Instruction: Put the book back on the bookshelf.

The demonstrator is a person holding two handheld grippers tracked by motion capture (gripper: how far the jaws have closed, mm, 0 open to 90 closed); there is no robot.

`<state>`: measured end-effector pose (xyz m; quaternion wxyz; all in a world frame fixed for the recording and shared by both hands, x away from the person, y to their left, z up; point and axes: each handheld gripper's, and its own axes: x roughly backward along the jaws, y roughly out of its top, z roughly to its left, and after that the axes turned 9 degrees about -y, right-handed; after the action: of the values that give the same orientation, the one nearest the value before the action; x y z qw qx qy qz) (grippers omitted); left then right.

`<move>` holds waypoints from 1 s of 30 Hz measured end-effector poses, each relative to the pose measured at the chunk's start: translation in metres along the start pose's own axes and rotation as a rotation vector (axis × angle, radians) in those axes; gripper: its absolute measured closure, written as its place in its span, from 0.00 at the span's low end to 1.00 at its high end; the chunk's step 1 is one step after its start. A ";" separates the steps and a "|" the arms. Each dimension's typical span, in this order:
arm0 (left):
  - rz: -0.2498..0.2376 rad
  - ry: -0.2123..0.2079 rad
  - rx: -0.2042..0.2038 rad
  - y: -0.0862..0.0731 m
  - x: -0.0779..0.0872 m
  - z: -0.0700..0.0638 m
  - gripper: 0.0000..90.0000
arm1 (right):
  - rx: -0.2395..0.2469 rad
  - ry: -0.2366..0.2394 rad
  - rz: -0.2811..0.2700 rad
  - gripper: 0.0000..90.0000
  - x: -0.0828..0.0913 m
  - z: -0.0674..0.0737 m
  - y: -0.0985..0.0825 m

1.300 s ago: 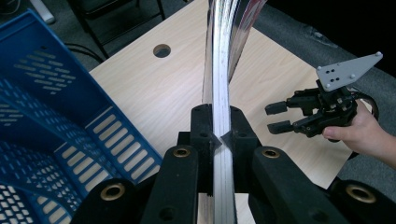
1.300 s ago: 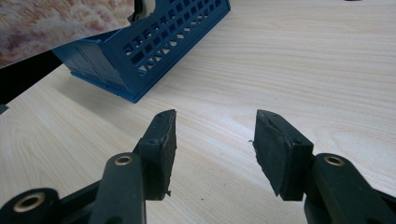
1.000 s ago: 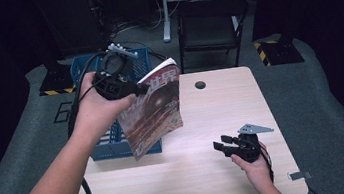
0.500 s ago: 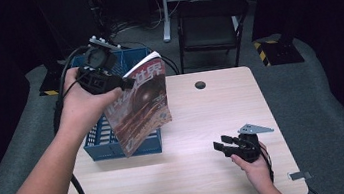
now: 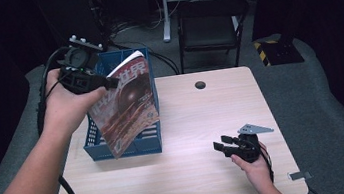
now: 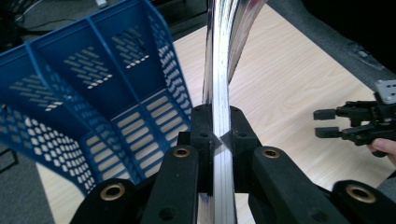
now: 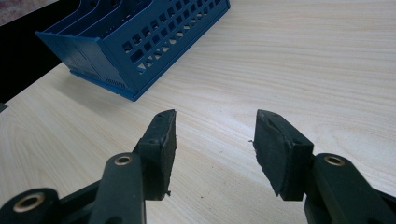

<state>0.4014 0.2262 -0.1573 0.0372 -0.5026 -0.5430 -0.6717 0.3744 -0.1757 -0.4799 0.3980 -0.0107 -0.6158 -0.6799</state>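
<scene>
A glossy magazine (image 5: 128, 103) with a dark red cover hangs upright above the blue slotted file rack (image 5: 92, 137) at the table's left. My left gripper (image 5: 108, 83) is shut on its top edge, and the left gripper view shows the magazine (image 6: 223, 84) edge-on, pinched between the jaws of my left gripper (image 6: 219, 135), with the rack (image 6: 70, 84) below and to the left. My right gripper (image 5: 223, 148) rests low over the table near the front right, open with nothing between its jaws. In the right gripper view, my right gripper (image 7: 215, 140) faces bare wood, with the rack (image 7: 140, 42) beyond.
The light wooden table (image 5: 203, 118) has a round cable hole (image 5: 200, 84) near its far edge. A black chair (image 5: 210, 21) and a white desk frame stand behind the table. Grey carpet surrounds the table, with cables on the floor at the back left.
My left gripper has carried the magazine left and away from me, from in front of the rack to over it. The right gripper has stayed in place, open.
</scene>
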 end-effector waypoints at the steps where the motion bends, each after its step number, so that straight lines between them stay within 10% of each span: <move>1: 0.000 0.006 0.002 -0.001 0.001 0.002 0.93 | 0.002 0.002 -0.001 0.54 0.000 0.000 0.000; 30: -0.040 0.145 0.187 -0.012 0.022 0.052 0.93 | 0.010 0.002 -0.003 0.54 -0.001 0.000 -0.001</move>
<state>0.4165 0.2815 -0.1545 0.1095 -0.4360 -0.6091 -0.6534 0.3748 -0.1755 -0.4808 0.3975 -0.0070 -0.6188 -0.6775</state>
